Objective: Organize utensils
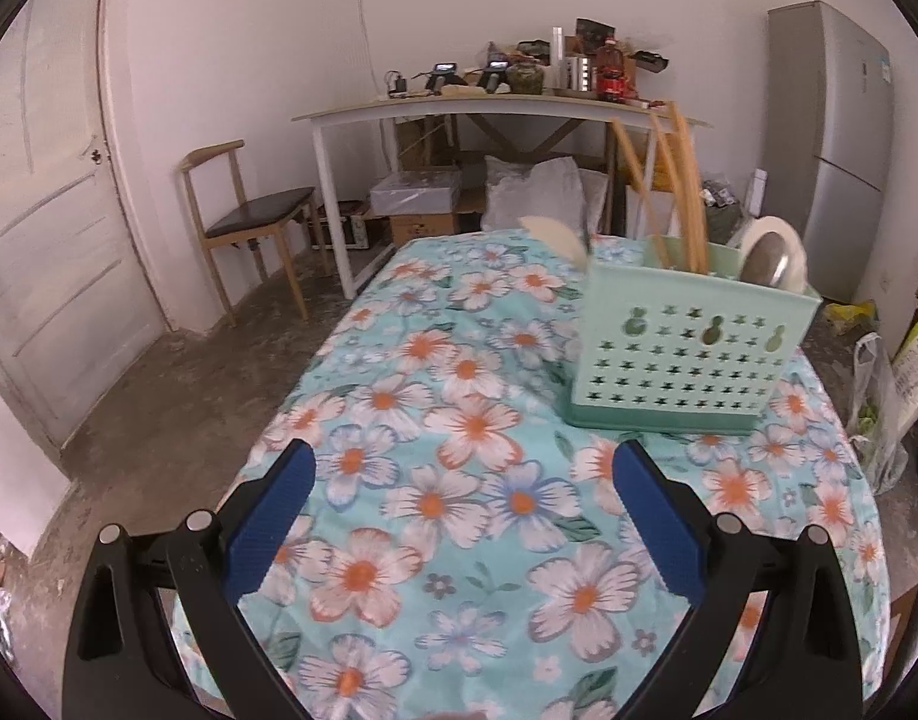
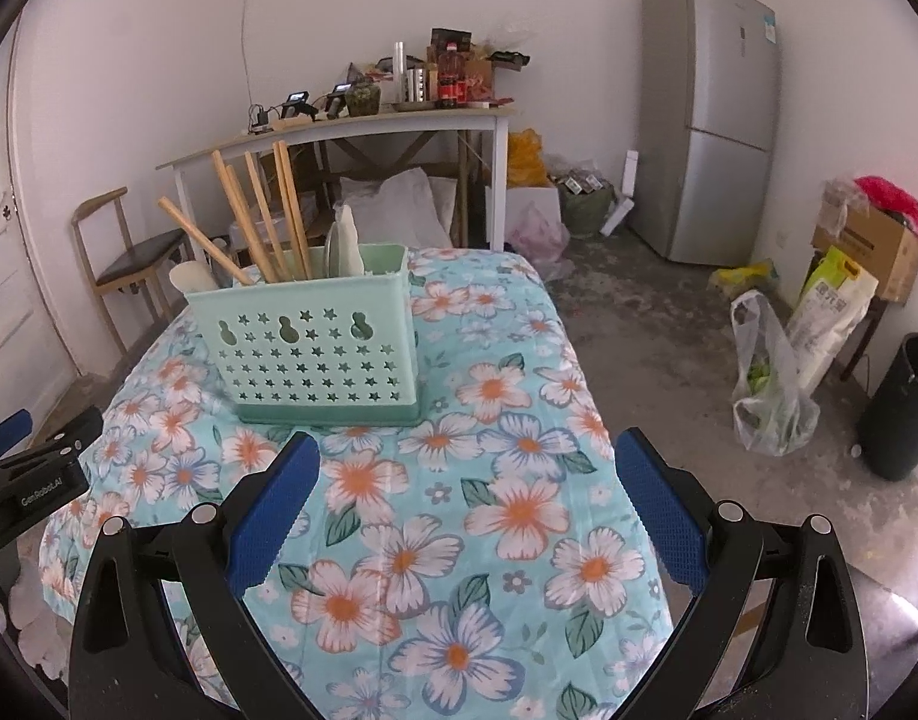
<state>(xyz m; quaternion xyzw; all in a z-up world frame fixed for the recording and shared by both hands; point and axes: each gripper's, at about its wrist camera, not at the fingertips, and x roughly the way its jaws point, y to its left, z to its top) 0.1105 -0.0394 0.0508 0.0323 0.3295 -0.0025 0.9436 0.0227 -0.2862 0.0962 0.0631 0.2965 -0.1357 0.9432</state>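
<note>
Right wrist view: caddy (image 2: pixel 321 348) stands on the counter (image 2: pixel 507 516), holding chopsticks (image 2: pixel 261 222) and spoons. Both grippers, left (image 1: pixel 462 480) and right (image 2: pixel 465 480), hang with jaws wide, empty. No loose utensils visible; organizing appears complete, next likely withdrawal.

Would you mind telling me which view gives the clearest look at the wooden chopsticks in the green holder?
The right wrist view: the chopsticks fan out separately, sharp against the wall, above the green utensil holder. In the left wrist view the chopsticks are bunched, slightly blurred, and overlap the background desk's legs.
</note>
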